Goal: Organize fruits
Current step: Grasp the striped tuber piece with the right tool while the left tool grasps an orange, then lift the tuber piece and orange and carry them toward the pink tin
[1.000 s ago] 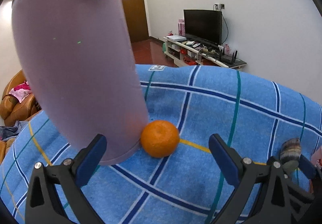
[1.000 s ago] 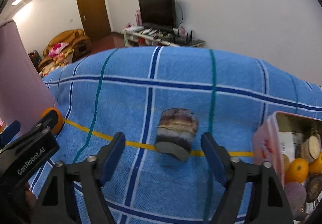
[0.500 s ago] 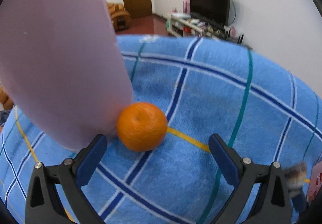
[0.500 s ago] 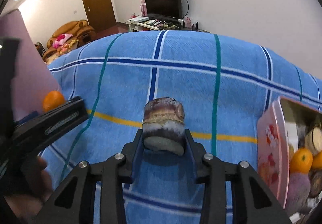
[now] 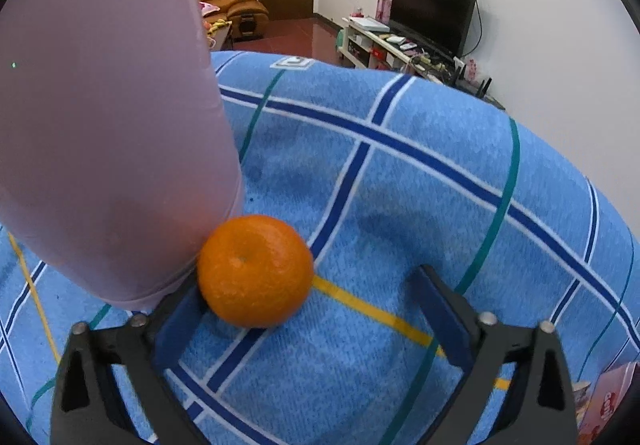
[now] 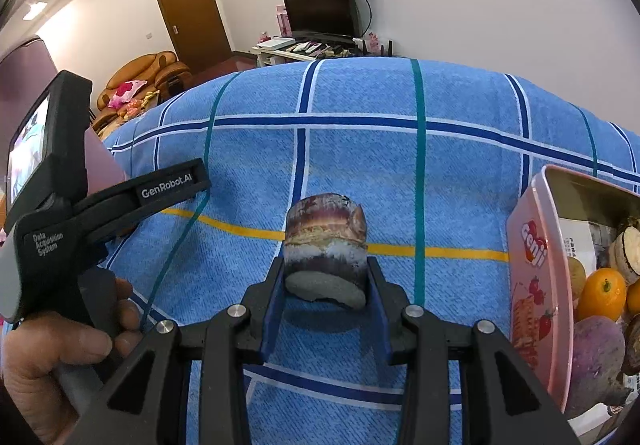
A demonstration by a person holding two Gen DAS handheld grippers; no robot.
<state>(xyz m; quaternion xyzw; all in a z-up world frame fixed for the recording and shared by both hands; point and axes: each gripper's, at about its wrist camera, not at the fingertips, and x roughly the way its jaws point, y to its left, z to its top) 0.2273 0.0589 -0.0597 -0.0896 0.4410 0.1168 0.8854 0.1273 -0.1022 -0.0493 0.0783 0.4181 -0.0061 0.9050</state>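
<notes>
An orange mandarin (image 5: 255,270) lies on the blue checked cloth (image 5: 400,205), touching the base of a tall pink cylinder (image 5: 108,117). My left gripper (image 5: 316,309) is open around the mandarin; the left finger touches it, the right finger stands apart. My right gripper (image 6: 326,287) is shut on a brown and purple banded taro chunk (image 6: 326,241) and holds it over the cloth. A pink tin (image 6: 536,265) at the right edge holds oranges (image 6: 602,293), a purple root (image 6: 596,357) and cut taro pieces.
The left gripper's body and the hand holding it (image 6: 72,245) fill the left of the right wrist view. Beyond the cloth are a TV stand (image 5: 404,45), a door and a brown sofa (image 5: 234,7).
My left gripper moved forward until the mandarin lies between its fingers. My right gripper closed on the taro chunk, which lay free a second ago.
</notes>
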